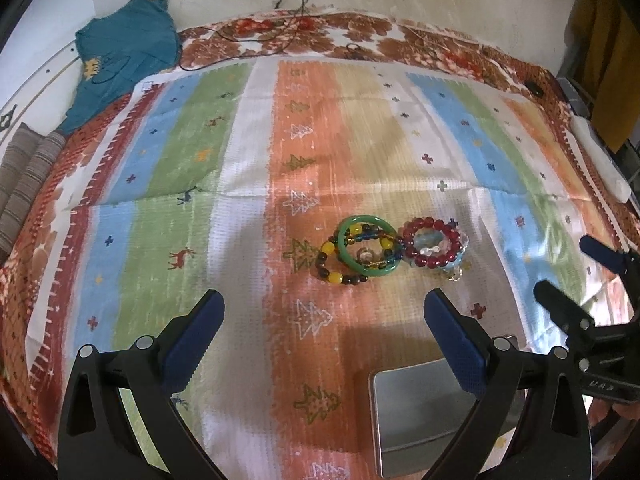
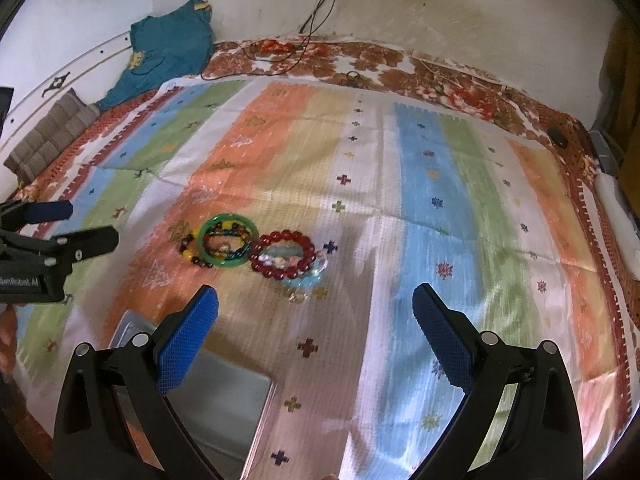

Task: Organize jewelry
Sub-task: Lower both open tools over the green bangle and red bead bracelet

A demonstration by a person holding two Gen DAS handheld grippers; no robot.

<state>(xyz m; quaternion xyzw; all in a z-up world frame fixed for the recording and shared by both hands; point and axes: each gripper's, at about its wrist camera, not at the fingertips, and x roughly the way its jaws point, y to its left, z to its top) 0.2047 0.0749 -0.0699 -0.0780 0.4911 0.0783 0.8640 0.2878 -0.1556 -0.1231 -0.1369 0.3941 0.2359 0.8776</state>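
A pile of jewelry lies on the striped cloth: a green bangle (image 1: pixel 368 245) over a yellow-and-dark bead bracelet (image 1: pixel 335 267), and beside it a red bead bracelet (image 1: pixel 431 241) over pale blue and clear pieces. The same green bangle (image 2: pixel 226 240) and red bracelet (image 2: pixel 284 255) show in the right wrist view. A silver tin box (image 1: pixel 424 416) sits near me, under my left gripper's right finger; it also shows in the right wrist view (image 2: pixel 224 408). My left gripper (image 1: pixel 323 320) is open and empty, short of the jewelry. My right gripper (image 2: pixel 315 312) is open and empty, to the right of the pile.
The striped cloth (image 1: pixel 248 184) lies on a floral blanket (image 1: pixel 360 36). A teal garment (image 1: pixel 124 60) and a striped cushion (image 1: pixel 24 184) sit at the far left. Cables (image 1: pixel 296 12) run along the back wall. A white object (image 1: pixel 600 160) lies at the right edge.
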